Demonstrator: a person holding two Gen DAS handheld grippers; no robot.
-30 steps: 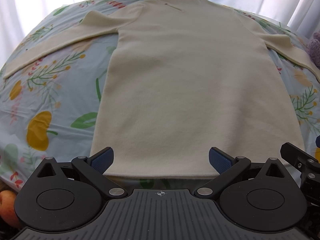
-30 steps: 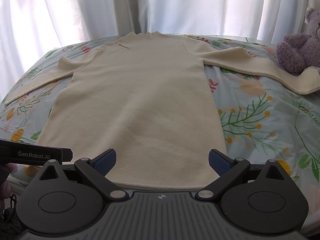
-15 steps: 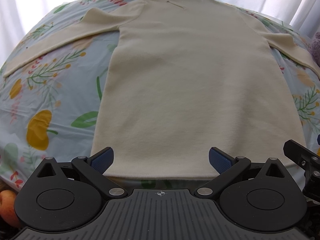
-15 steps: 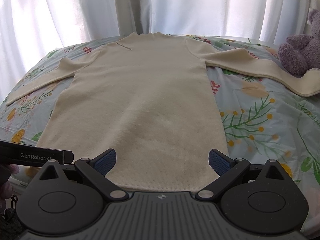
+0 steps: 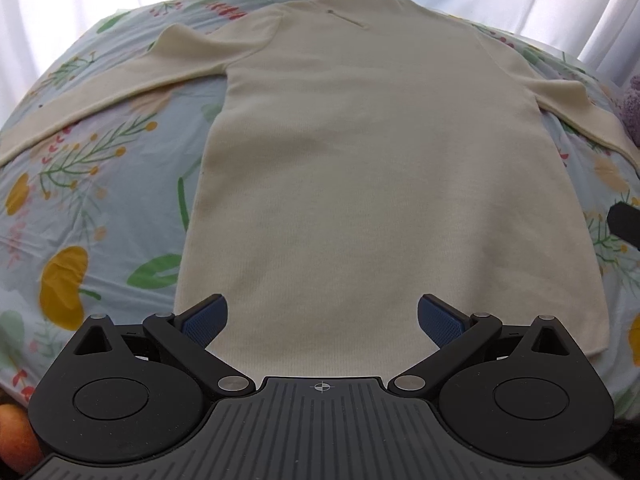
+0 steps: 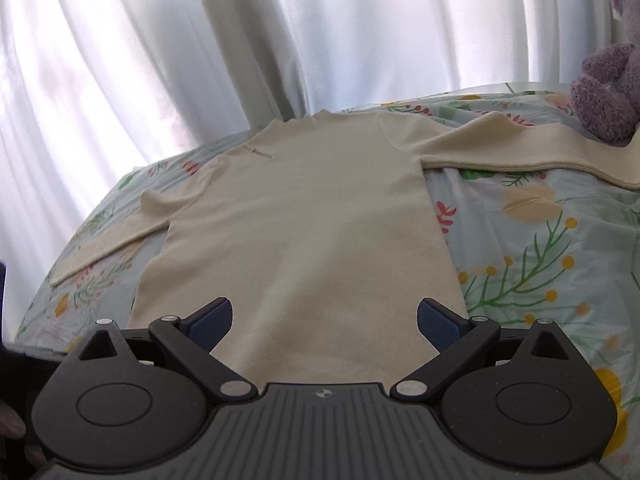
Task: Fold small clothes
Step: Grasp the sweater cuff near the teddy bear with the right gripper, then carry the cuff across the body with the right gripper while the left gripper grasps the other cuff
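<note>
A cream long-sleeved sweater (image 5: 380, 160) lies flat on the floral bedsheet (image 5: 80, 208), collar toward the curtains, both sleeves spread out sideways. My left gripper (image 5: 322, 320) hovers open above the hem, left of its middle, nothing between its blue pads. In the right wrist view the same sweater (image 6: 304, 232) fills the centre, its right sleeve (image 6: 520, 148) reaching toward a plush toy. My right gripper (image 6: 324, 320) is open over the lower part of the sweater and holds nothing. The hem is hidden behind the right gripper's body.
A purple plush toy (image 6: 608, 88) sits at the far right on the bed, against the sleeve end. White curtains (image 6: 240, 48) hang behind the bed. The right gripper's edge (image 5: 626, 224) shows at the right. An orange round object (image 5: 16, 440) lies below the bed's left edge.
Both grippers have moved forward over the sweater and stay open. The right one has tilted up, showing more curtain. The right gripper's edge has risen in the left view.
</note>
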